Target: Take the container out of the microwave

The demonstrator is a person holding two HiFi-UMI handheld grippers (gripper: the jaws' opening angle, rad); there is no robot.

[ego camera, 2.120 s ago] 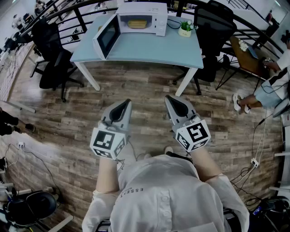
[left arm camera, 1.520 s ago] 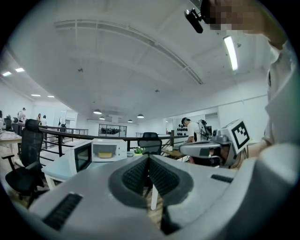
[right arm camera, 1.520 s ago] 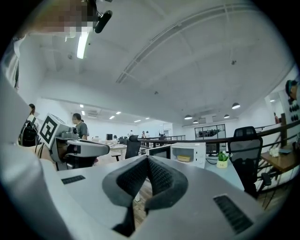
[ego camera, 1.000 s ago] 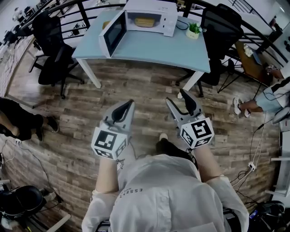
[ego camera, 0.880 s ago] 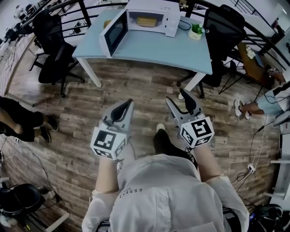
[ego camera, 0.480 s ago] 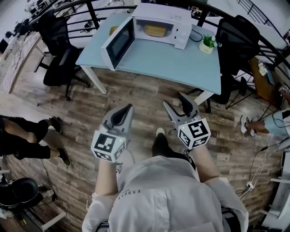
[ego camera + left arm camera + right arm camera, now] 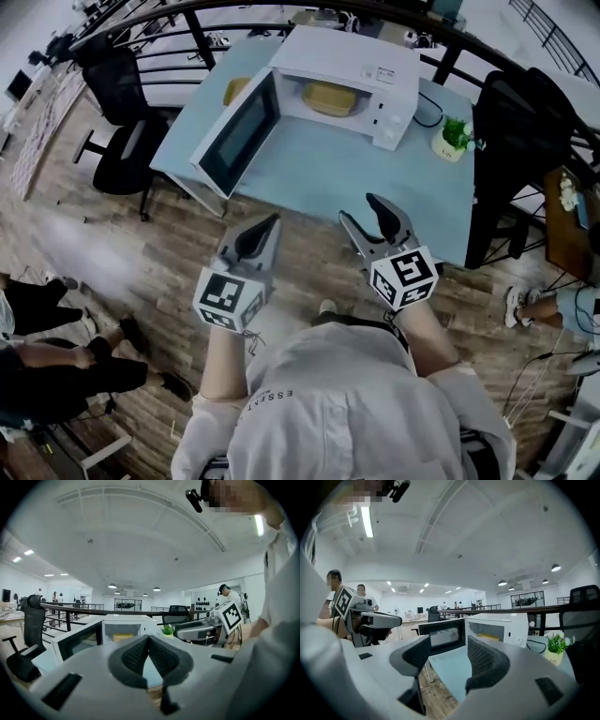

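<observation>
A white microwave (image 7: 349, 66) stands on a light blue table (image 7: 347, 183) with its door (image 7: 239, 131) swung open to the left. A yellow container (image 7: 330, 97) sits inside it. Both grippers hover at the table's near edge, well short of the microwave. My left gripper (image 7: 268, 225) is shut, jaws touching, nothing held. My right gripper (image 7: 366, 212) is open and empty. In the left gripper view the microwave (image 7: 124, 626) and container (image 7: 123, 637) lie ahead beyond the left gripper (image 7: 149, 640). In the right gripper view the right gripper (image 7: 447, 651) frames the door (image 7: 442, 634), with the container (image 7: 490, 636) to the right.
A small potted plant (image 7: 456, 136) and a black cable (image 7: 427, 92) sit right of the microwave. Black office chairs stand at the table's left (image 7: 122, 112) and right (image 7: 525, 141). A dark railing (image 7: 187, 14) runs behind. People's legs (image 7: 47, 347) are at lower left.
The person has walked toward the table, so the microwave and table are much nearer and larger. The right gripper went from shut to open. The left stayed shut.
</observation>
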